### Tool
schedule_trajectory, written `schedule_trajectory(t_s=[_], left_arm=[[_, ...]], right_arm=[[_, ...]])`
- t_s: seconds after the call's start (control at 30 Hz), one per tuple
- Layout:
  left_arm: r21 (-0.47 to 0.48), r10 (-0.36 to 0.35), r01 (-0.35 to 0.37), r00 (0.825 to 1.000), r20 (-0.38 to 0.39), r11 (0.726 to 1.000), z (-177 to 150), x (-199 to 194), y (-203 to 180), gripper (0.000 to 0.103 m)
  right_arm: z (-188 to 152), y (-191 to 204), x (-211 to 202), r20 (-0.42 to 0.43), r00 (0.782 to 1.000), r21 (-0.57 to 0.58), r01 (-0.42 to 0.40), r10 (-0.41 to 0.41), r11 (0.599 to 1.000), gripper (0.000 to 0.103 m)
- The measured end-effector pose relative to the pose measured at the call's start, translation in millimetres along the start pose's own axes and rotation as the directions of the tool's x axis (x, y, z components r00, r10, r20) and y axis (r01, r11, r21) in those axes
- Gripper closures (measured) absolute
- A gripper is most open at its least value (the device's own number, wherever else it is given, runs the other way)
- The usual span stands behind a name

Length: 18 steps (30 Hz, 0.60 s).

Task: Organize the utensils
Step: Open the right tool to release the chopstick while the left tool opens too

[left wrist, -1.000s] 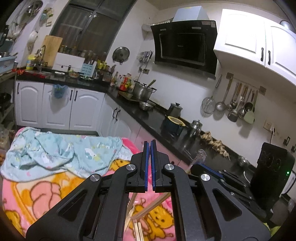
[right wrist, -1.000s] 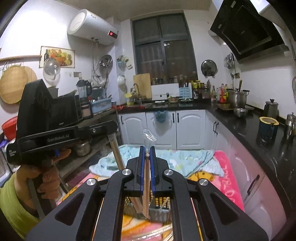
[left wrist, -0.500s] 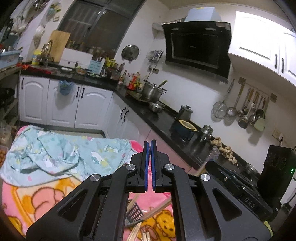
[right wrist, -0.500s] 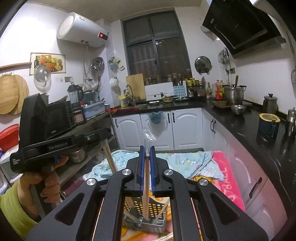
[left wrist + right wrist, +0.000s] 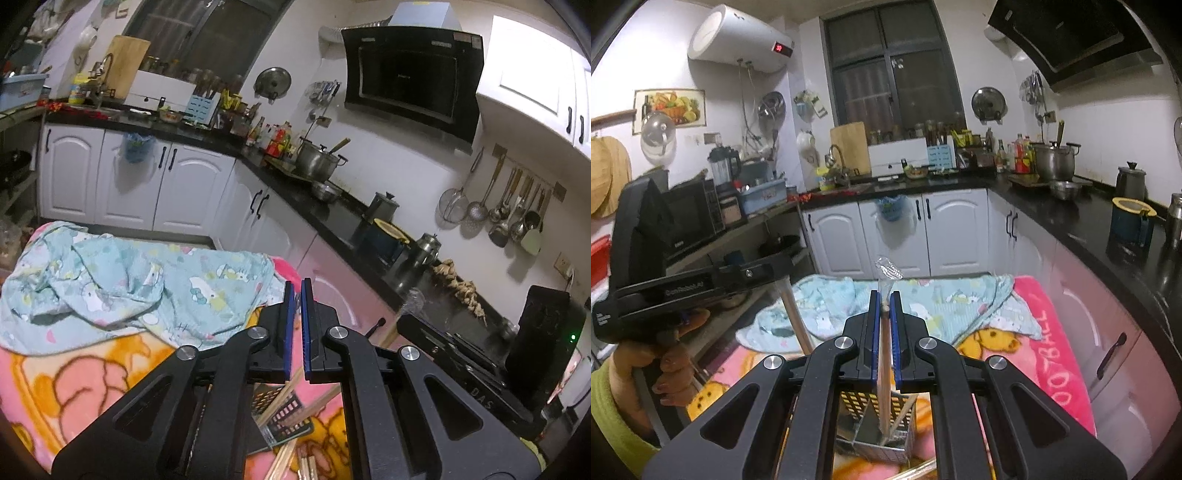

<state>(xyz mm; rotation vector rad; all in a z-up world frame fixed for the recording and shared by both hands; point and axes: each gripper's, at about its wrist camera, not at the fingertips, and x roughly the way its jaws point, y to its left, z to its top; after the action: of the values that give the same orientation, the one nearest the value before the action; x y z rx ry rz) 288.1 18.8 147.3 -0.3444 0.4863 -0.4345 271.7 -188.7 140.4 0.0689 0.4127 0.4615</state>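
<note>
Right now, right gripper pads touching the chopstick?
Touching. Right wrist view: right gripper pads clamp the chopstick on both sides, no gap, above the metal holder.

Utensil basket [image 5: 873,434] on blanket [image 5: 1052,369], below right gripper [image 5: 885,306]; chopstick [image 5: 885,369] standing in basket; crumpled cloth [image 5: 938,299] behind; counter [image 5: 1108,229] to right.

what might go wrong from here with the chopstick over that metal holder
The right gripper pinches one wooden chopstick upright over the perforated metal holder. The holder looks tilted on the soft pink blanket, so a push could tip it. The left gripper also holds a stick close by; the two could knock together. A chopstick already leaning inside may block the entry.
</note>
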Motion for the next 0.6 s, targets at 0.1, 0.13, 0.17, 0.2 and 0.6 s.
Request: schedule_trajectory(t_s=[0.1, 0.13, 0.17, 0.2, 0.6], left_arm=[[0.001, 0.0, 0.0, 1.0, -0.02, 1.0, -7, 5, 2, 0.095], [0.008, 0.003, -0.002, 1.0, -0.018, 1.0, -9, 4, 2, 0.085], [0.013, 0.005, -0.005, 1.0, -0.013, 1.0, -10, 4, 1, 0.075], [0.016, 0.005, -0.005, 1.0, -0.008, 1.0, -12, 2, 1, 0.071], [0.031, 0.076, -0.078, 0.994, 0.074, 0.996, -23, -42, -1, 0.011]], right_arm=[[-8, -3, 9, -0.037, 0.999, 0.004, 0.001, -0.001, 1.0, 0.089], [-11, -5, 10, -0.047, 0.999, 0.009, 0.003, -0.002, 1.0, 0.073], [-13, -7, 11, -0.052, 0.999, 0.017, 0.004, -0.003, 1.0, 0.062], [-15, -9, 10, -0.051, 0.999, 0.025, 0.007, -0.005, 1.0, 0.061], [-34, -31, -24, -0.053, 0.997, 0.058, 0.054, -0.051, 0.997, 0.05]])
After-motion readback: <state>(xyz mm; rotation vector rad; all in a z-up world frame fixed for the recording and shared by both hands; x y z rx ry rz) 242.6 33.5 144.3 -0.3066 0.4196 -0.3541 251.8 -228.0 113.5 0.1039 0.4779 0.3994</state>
